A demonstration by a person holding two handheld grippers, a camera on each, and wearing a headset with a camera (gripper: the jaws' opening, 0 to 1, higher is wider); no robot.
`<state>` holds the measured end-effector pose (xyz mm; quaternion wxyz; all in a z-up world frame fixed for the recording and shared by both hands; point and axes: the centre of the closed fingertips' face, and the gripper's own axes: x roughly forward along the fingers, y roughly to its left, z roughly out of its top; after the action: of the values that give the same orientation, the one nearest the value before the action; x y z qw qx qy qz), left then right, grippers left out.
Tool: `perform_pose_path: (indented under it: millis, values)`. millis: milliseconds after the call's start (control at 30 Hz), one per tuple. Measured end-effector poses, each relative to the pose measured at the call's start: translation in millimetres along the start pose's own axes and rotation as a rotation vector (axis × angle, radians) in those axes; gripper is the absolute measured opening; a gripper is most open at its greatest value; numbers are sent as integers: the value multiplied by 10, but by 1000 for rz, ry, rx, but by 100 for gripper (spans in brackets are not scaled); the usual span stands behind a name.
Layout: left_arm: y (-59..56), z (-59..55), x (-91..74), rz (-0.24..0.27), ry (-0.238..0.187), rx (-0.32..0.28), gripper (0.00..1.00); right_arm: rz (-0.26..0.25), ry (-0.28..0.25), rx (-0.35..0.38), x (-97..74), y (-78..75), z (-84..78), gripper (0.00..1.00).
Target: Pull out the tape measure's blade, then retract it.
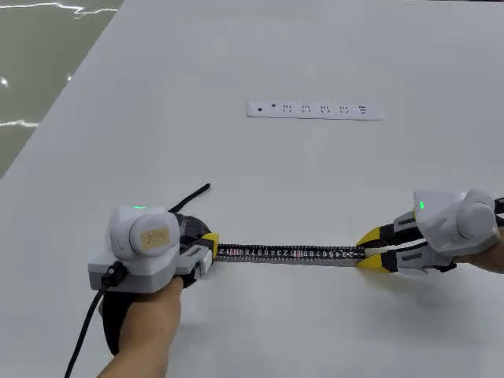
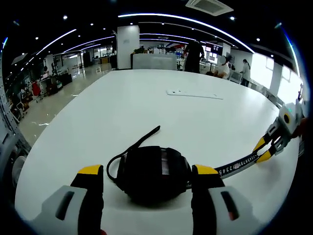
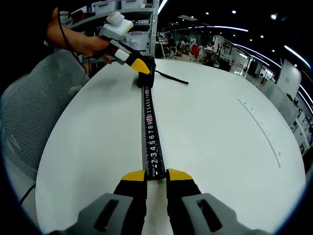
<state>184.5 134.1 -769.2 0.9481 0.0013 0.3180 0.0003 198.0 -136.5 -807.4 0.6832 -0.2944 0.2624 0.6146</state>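
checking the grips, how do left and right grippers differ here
The left gripper spreads wide around the tape measure case; the right gripper is nearly closed on the blade tip. The left gripper sits at the blade's root, the right gripper at its far end. Both have yellow-tipped jaws.

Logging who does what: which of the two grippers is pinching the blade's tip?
The right gripper, shut on the blade; the left gripper instead clamps the black tape measure case.

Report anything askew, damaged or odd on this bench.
Nothing stands out. The blade runs straight and flat from the case, gripped in the left tongs, to the right tongs pinching its tip. The power strip lies flat beyond.
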Motion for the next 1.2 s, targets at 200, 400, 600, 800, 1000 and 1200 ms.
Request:
perform_pose_path:
  millis: [200,400,600,800,1000,1200]
  values:
    - [-28,11,16,0,8,-33,67,-1,1,-2,14,-19,-32,14]
    - [-33,21,34,4,8,-64,64,-2,5,-6,3,-7,-17,14]
    - [-50,22,30,5,13,-69,61,-3,3,-5,-2,3,-6,14]
    - [-42,25,6,24,7,-45,60,-2,5,-6,-1,-6,-18,14]
    - [-53,47,8,43,-4,-13,58,-6,9,-13,-6,-17,-21,14]
    - [-40,53,8,49,4,8,58,-7,8,-15,-18,-19,-5,14]
